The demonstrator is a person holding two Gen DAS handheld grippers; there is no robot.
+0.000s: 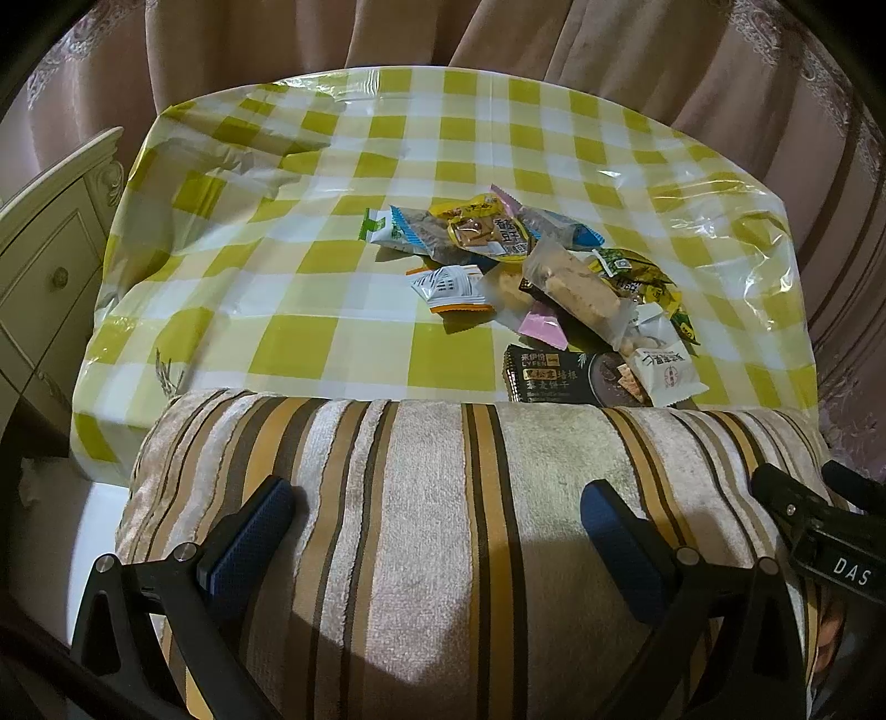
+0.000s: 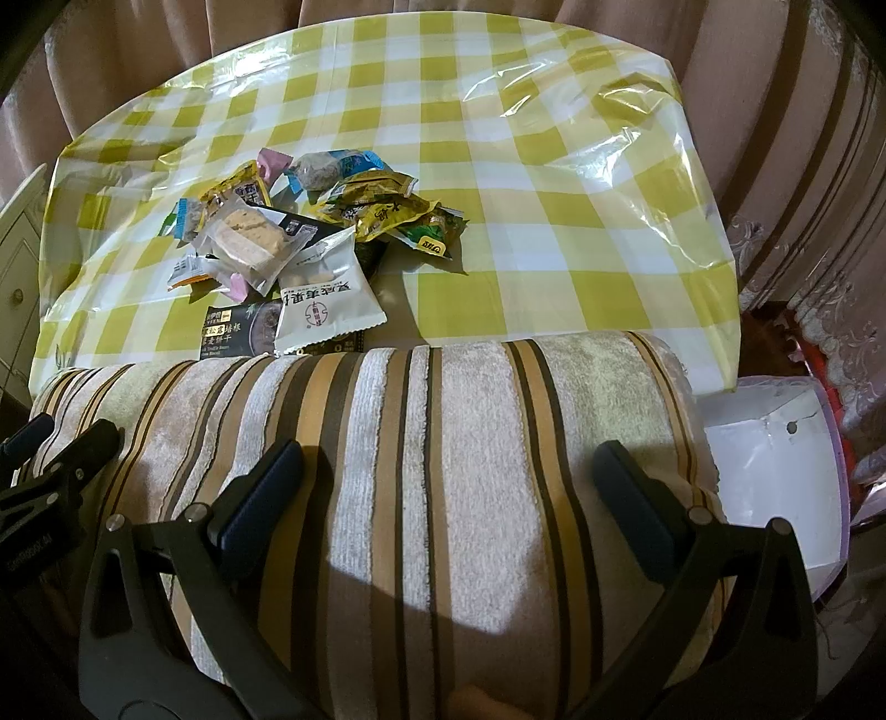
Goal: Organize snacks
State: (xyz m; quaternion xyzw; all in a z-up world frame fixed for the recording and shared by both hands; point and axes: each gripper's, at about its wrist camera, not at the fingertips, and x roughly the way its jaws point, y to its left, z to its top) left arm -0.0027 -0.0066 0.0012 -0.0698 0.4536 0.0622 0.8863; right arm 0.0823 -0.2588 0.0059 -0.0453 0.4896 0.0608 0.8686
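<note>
The snack pile [image 1: 548, 277] lies on the tabletop [image 1: 332, 166], toward its near right part in the left wrist view and toward its near left in the right wrist view; the packets overlap with no common direction; a clear packet with a pale biscuit bar [image 1: 576, 288] sits on top, its long axis running diagonally from far left to near right in the left wrist view; a black packet [image 1: 559, 376] lies flat at the near edge of the pile, its long axis along the tabletop's near edge, partly hidden behind the striped cushion [image 1: 443, 526]; a white packet [image 2: 326, 304] rests on the black packet, printed side up; a small white and orange packet [image 1: 451, 288] lies at the pile's left side, touching its neighbours; yellow and green packets [image 2: 382, 210] sit at the far right of the pile in the right wrist view; the tabletop is covered by a yellow and white checked cloth under glossy clear plastic; pink curtains [image 1: 554, 39] hang behind it, a cream cabinet [image 1: 50, 249] stands at the left, a white container [image 2: 775, 471] sits at the right; the left gripper [image 1: 437, 526] is spread wide over the cushion, holding nothing; the right gripper [image 2: 448, 487] is likewise spread wide over the cushion, nothing between its fingers
</note>
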